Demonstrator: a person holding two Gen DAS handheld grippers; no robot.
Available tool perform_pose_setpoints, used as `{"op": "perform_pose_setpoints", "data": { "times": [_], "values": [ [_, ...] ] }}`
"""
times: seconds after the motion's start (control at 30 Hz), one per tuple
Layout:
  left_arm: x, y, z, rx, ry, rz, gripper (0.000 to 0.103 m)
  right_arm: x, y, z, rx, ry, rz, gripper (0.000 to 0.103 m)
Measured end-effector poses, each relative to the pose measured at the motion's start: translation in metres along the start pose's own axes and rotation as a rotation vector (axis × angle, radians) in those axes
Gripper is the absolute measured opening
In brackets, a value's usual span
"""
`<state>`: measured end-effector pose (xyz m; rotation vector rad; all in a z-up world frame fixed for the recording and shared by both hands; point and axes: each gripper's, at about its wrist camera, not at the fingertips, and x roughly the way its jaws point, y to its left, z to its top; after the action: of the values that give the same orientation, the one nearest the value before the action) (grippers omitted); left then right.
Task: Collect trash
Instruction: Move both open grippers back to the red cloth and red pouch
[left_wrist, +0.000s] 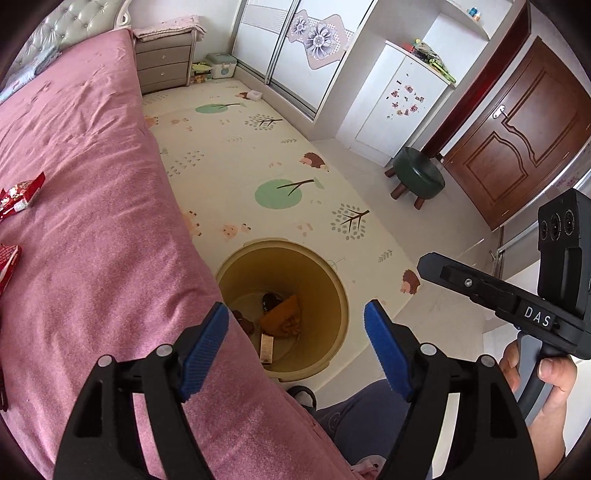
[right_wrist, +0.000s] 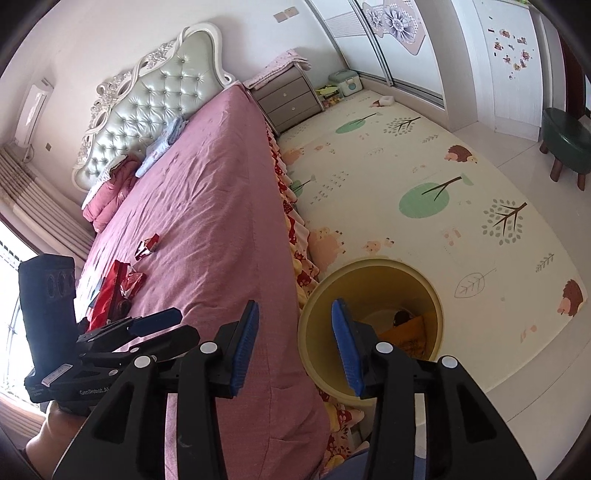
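Both the left gripper (left_wrist: 295, 350) and right gripper (right_wrist: 293, 347) hang open and empty above the yellow bin (left_wrist: 341, 295) beside the bed's edge (left_wrist: 177, 206).

A bed (right_wrist: 207, 192) with a pink cover carries red wrappers (right_wrist: 122, 284) near its edge, folded cloths and a pink quilt by the headboard. Beside it, a patterned floor mat (right_wrist: 424, 177) bears a yellow bin (right_wrist: 314, 332) holding scraps.
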<state>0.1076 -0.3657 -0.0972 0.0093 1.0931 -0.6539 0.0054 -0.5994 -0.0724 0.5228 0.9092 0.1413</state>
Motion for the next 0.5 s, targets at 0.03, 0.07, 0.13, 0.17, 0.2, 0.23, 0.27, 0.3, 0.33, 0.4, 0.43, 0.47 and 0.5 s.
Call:
{"op": "perform_pose_setpoints", "data": {
  "times": [0.03, 0.07, 0.13, 0.17, 0.2, 0.23, 0.27, 0.3, 0.33, 0.4, 0.43, 0.47, 0.5],
  "values": [
    [-0.004, 0.002, -0.001, -0.003, -0.008, 0.002, 0.076, -0.001, 0.006, 0.0, -0.008, -0.001, 0.007, 0.041],
    [-0.009, 0.005, -0.002, -0.006, -0.015, 0.002, 0.076, -0.001, 0.012, 0.0, -0.017, -0.001, 0.013, 0.041],
    [-0.021, 0.011, -0.005, -0.015, -0.034, 0.011, 0.076, 0.0, 0.025, -0.001, -0.036, 0.002, 0.027, 0.041],
    [-0.025, 0.015, -0.005, -0.019, -0.04, 0.014, 0.076, 0.001, 0.032, -0.001, -0.046, 0.004, 0.034, 0.041],
    [-0.031, 0.019, -0.007, -0.023, -0.048, 0.021, 0.076, 0.002, 0.039, -0.002, -0.057, 0.006, 0.041, 0.041],
    [-0.037, 0.023, -0.01, -0.027, -0.058, 0.03, 0.076, 0.003, 0.046, -0.002, -0.068, 0.011, 0.049, 0.041],
    [-0.042, 0.026, -0.012, -0.029, -0.065, 0.036, 0.076, 0.005, 0.054, -0.004, -0.079, 0.014, 0.057, 0.041],
    [-0.048, 0.03, -0.015, -0.033, -0.07, 0.042, 0.076, 0.007, 0.062, -0.004, -0.091, 0.018, 0.066, 0.041],
    [-0.054, 0.035, -0.017, -0.038, -0.078, 0.049, 0.076, 0.008, 0.071, -0.006, -0.102, 0.023, 0.076, 0.041],
    [-0.065, 0.044, -0.024, -0.053, -0.093, 0.064, 0.076, 0.014, 0.088, -0.009, -0.126, 0.035, 0.098, 0.041],
    [-0.072, 0.051, -0.027, -0.064, -0.102, 0.075, 0.076, 0.016, 0.097, -0.011, -0.137, 0.041, 0.106, 0.041],
    [-0.077, 0.057, -0.03, -0.072, -0.109, 0.082, 0.076, 0.019, 0.105, -0.013, -0.147, 0.047, 0.114, 0.041],
    [-0.082, 0.062, -0.033, -0.08, -0.115, 0.088, 0.076, 0.022, 0.115, -0.015, -0.159, 0.054, 0.127, 0.041]
  ]
}}
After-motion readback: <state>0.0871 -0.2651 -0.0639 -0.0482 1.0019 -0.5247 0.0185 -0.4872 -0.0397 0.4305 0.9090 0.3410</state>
